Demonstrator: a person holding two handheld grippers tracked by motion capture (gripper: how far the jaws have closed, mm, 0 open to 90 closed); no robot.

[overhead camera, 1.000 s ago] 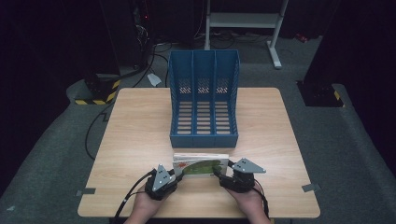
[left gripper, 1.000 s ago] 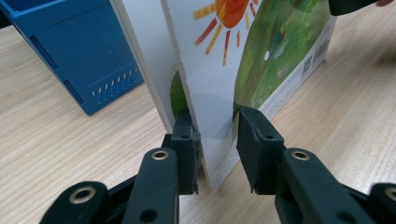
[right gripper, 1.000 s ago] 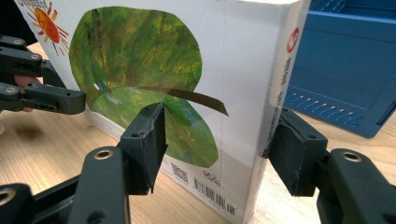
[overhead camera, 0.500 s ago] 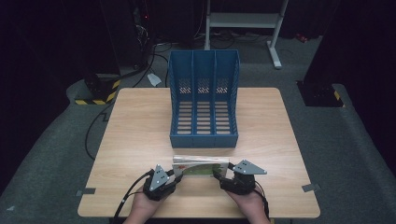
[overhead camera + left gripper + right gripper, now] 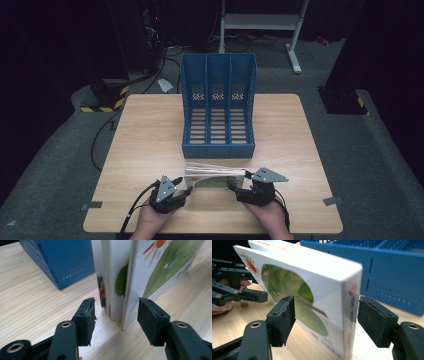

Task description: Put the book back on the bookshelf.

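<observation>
Low at the table's [image 5: 150,130] near edge, both hands reach forward from below. The left gripper [image 5: 116,315] and right gripper [image 5: 325,320] stand open, jaws flanking opposite ends of the books [image 5: 215,177] without touching. The books stand upright on edge between them; cover art shows a sun and green shapes, any writing too blurred to read. Just beyond stands the blue rack [image 5: 218,107].

Your item: stack of thin picture books [image 5: 215,176], white covers with green artwork, standing on edge just before your blue file rack [image 5: 218,107].
</observation>
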